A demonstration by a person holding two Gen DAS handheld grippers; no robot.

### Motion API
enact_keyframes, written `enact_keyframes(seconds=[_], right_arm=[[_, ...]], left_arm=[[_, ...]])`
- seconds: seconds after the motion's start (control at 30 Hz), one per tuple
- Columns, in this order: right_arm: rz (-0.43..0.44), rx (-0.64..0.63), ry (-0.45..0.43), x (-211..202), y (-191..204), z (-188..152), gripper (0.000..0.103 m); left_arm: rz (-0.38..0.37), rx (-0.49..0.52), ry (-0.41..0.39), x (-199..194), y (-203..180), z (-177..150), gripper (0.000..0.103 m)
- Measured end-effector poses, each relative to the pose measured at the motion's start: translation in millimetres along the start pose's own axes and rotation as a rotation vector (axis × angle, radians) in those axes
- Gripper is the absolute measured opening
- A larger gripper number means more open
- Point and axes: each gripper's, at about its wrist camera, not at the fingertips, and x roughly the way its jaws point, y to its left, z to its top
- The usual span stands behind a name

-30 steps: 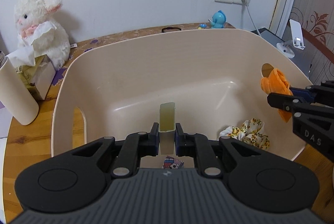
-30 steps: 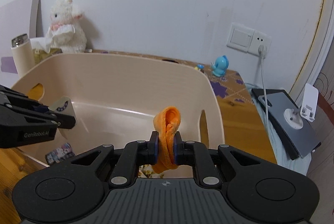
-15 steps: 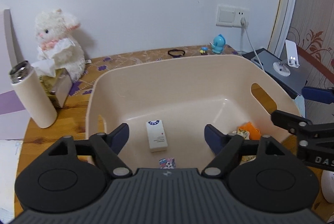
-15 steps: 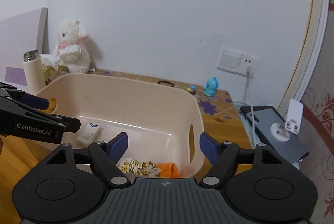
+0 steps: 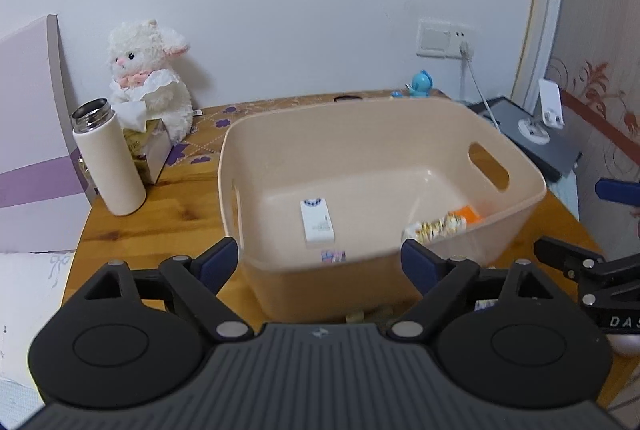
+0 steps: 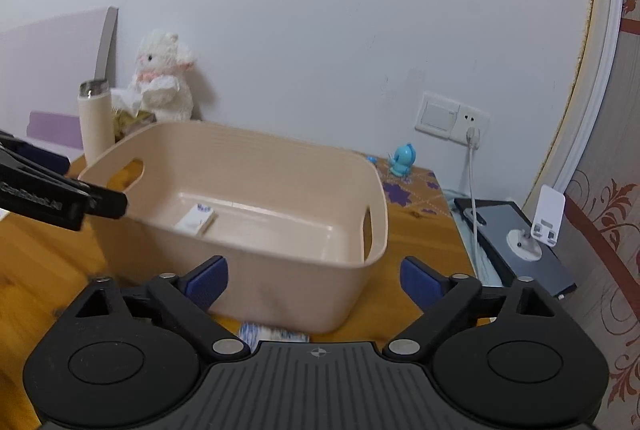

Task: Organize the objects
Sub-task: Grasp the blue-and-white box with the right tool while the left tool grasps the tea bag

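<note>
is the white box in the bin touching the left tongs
Apart. The left wrist view shows the white box lying flat on the bin floor, with the left tongs open and empty, outside the near wall.

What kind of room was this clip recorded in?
Most likely a bedroom or other home room: a plush lamb and tissue box sit on a wooden table against a wall with a socket, beside decorative wallpaper.

A plain white wall (image 6: pixel 300 9) stands behind the brown wooden table (image 5: pixel 160 226). A white light switch and plug socket (image 6: pixel 451 118) sit on it. Red flowery wallpaper (image 6: pixel 612 189) covers the right side.
</note>
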Motion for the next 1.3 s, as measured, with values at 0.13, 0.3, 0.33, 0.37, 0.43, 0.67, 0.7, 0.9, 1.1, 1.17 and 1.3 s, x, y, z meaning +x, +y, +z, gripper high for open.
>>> enact_keyframes(seconds=[0.13, 0.3, 0.33, 0.37, 0.43, 0.67, 0.7, 0.9, 1.1, 1.17, 1.3], right_arm=[[0.003, 0.000, 0.039, 0, 1, -19, 0.097], [-0.001, -0.007, 0.098, 6, 2, -40, 0.097], [-0.001, -0.010, 0.109, 7, 2, -45, 0.097], [-0.002, -0.011, 0.118, 8, 3, -47, 0.097], [0.002, -0.008, 0.138, 12, 3, -55, 0.097], [0.015, -0.004, 0.206, 31, 7, -77, 0.097], [0.016, -0.004, 0.211, 34, 7, -79, 0.097], [0.024, 0.010, 0.239, 53, 10, -87, 0.098], [0.051, 0.050, 0.233, 70, 9, -87, 0.101], [0.064, 0.071, 0.230, 76, 8, -86, 0.102], [0.073, 0.093, 0.219, 85, 9, -83, 0.102]], left_arm=[[-0.019, 0.008, 0.030, -3, -3, -20, 0.090], [-0.036, 0.012, 0.090, 8, -7, -47, 0.090], [-0.036, 0.014, 0.100, 10, -7, -52, 0.090], [-0.040, 0.014, 0.114, 14, -8, -58, 0.090], [-0.052, 0.007, 0.138, 20, -8, -67, 0.090], [-0.078, -0.003, 0.173, 37, -10, -87, 0.090], [-0.085, -0.005, 0.171, 39, -10, -88, 0.090], [-0.115, -0.047, 0.154, 56, -7, -92, 0.090], [-0.131, -0.053, 0.144, 70, -7, -93, 0.089], [-0.134, -0.042, 0.129, 71, -7, -93, 0.087], [-0.136, -0.026, 0.105, 71, -7, -94, 0.072]])
